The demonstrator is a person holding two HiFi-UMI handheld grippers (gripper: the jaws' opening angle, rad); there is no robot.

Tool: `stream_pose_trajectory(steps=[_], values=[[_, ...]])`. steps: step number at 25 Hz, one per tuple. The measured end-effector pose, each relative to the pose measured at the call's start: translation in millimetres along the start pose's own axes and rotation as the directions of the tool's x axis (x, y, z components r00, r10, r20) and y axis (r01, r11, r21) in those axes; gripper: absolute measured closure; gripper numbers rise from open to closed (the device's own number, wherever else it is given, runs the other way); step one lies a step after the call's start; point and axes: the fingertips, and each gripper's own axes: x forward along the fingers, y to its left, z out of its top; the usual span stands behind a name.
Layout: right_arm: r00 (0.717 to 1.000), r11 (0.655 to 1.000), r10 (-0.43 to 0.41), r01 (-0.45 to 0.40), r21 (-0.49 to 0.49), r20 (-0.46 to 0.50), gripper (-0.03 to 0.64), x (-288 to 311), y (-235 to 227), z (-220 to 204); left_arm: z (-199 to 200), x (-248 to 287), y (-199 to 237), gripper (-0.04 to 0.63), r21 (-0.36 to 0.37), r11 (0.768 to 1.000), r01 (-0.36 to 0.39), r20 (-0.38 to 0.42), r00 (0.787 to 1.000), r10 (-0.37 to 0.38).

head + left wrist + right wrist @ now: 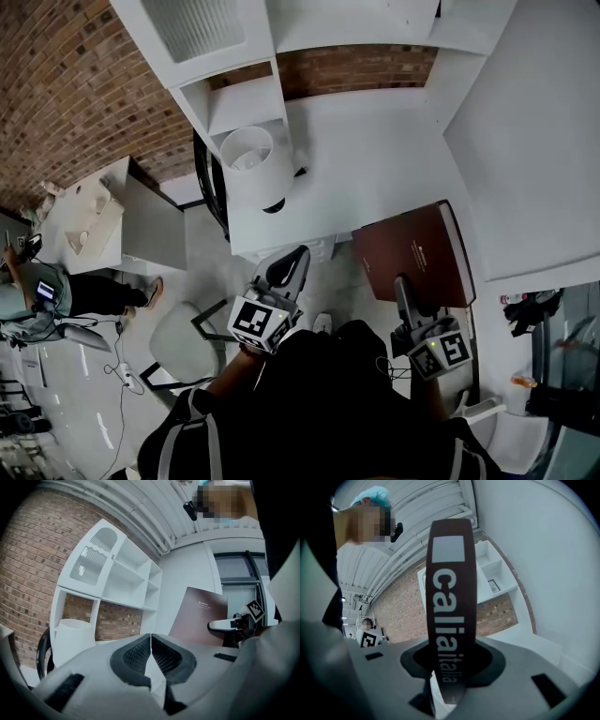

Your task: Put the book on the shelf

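Head view: carrying the brown book (417, 251) with the right gripper (405, 298), clamping its near edge, short of the white shelf (239, 103) and off to the shelf's right; keeping the left gripper (289, 267) empty, closer to the shelf.

Left gripper view: pressing the pads (140, 654) together on nothing; facing the shelf (126, 578), with the book (199, 616) showing right of the shelf.

Right gripper view: gripping the book's spine (451, 597) between wide-set jaws, in front of the shelf (497, 573).

Judging the risks: the book pivoting or slipping in a one-edge grip because of its weight; a corner catching on a shelf divider if entering tilted.
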Motion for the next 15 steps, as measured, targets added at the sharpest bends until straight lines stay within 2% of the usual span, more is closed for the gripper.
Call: stream_pose_trajectory(steps=[10, 15], values=[[1.000, 1.000, 0.011, -0.011, 0.003, -0.015, 0.465, 32.5, -21.0, -0.7, -7.9, 21.3, 21.3, 0.575, -0.014, 0.999, -0.034, -0.014, 0.999, 0.034], [1.000, 0.999, 0.023, -0.022, 0.045, -0.019, 0.466, 54.8, -35.9, 4.9, -1.9, 47.5, 27.0, 0.575, -0.008, 0.999, -0.035, -0.018, 0.999, 0.035]])
